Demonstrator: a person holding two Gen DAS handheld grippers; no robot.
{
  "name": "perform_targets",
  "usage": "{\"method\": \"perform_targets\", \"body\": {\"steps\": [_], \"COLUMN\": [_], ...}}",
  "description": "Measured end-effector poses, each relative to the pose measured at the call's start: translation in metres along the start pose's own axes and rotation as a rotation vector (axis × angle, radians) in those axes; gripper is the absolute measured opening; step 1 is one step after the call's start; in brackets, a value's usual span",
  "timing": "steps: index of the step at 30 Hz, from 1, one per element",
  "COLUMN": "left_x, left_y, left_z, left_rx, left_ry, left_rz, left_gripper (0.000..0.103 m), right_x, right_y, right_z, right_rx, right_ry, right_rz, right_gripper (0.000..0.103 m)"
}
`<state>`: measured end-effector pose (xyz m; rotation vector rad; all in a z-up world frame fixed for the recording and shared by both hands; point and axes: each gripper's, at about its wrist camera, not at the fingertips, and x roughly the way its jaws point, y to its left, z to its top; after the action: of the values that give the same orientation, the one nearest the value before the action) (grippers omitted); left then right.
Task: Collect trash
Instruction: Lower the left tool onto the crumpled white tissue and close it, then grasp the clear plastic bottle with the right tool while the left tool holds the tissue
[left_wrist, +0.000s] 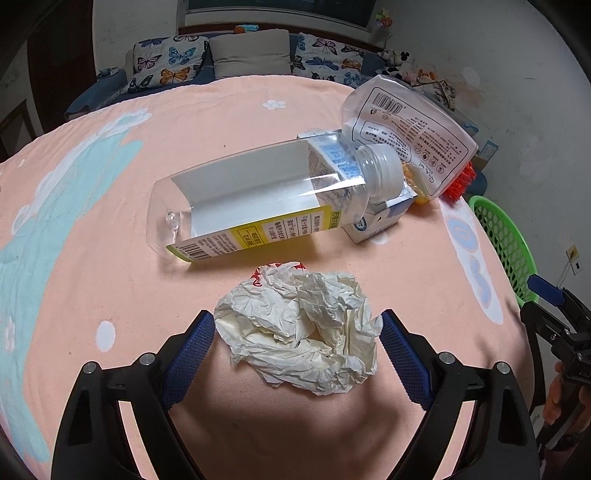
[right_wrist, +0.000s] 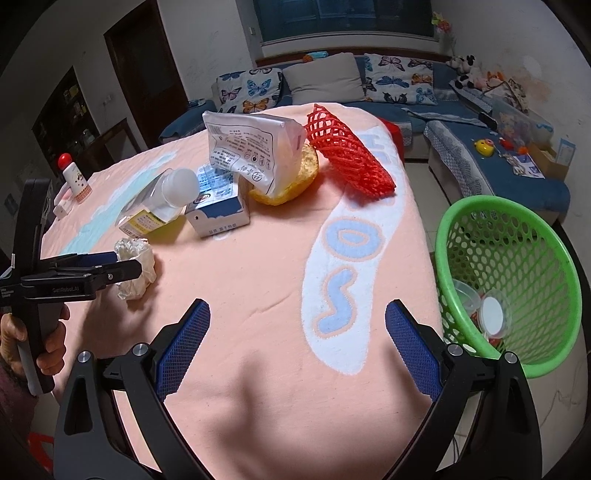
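A crumpled white paper wad (left_wrist: 301, 325) lies on the pink tablecloth (left_wrist: 184, 129) between the open fingers of my left gripper (left_wrist: 298, 325), whose blue pads flank it on both sides. In the right wrist view the wad (right_wrist: 136, 267) sits at the left gripper's tips (right_wrist: 127, 267). Behind it lie an empty clear bottle (left_wrist: 258, 199), a small carton (right_wrist: 218, 216), a plastic bag (right_wrist: 251, 147) and a red foam net (right_wrist: 349, 151). My right gripper (right_wrist: 297, 328) is open and empty over the cloth. A green basket (right_wrist: 509, 273) stands at the table's right edge.
The basket holds a plastic cup and lid (right_wrist: 491, 314). A yellow foam piece (right_wrist: 291, 177) lies under the bag. A small red-capped bottle (right_wrist: 75, 177) stands at the table's far left. A sofa (right_wrist: 369, 85) with cushions runs behind the table.
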<state>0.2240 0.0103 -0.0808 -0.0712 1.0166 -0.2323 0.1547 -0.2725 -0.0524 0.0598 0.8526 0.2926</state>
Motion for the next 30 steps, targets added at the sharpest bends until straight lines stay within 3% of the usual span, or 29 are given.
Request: {"method": "perform_targets", "body": {"steps": [4,5,18,30], "left_x": [-0.005,-0.005,-0.017,-0.039], "left_y": [-0.003,-0.003,0.002,0.012], "left_z": [-0.003,-0.003,-0.011,-0.016], "left_rx": [0.019,0.018,0.012,0.012], "left_ry": [-0.029,-0.033,-0.086,-0.142], "left_rz": [0.025,0.019,0.005,0.012], "left_gripper": [0.077,0.066,0.040,0.029], "right_x": [0.001,0.002,0.006,0.016], "right_y": [0.002,0.003,0.021,0.045], "right_z": [0.000,0.000,0.006,0.021], "right_rx": [-0.006,-0.007,-0.039,-0.068], "right_ry": [0.004,0.005,0.005,-0.003], "right_rz": [-0.001,0.000,0.020,0.063], "right_gripper": [0.095,0.095,0.095,0.095]}}
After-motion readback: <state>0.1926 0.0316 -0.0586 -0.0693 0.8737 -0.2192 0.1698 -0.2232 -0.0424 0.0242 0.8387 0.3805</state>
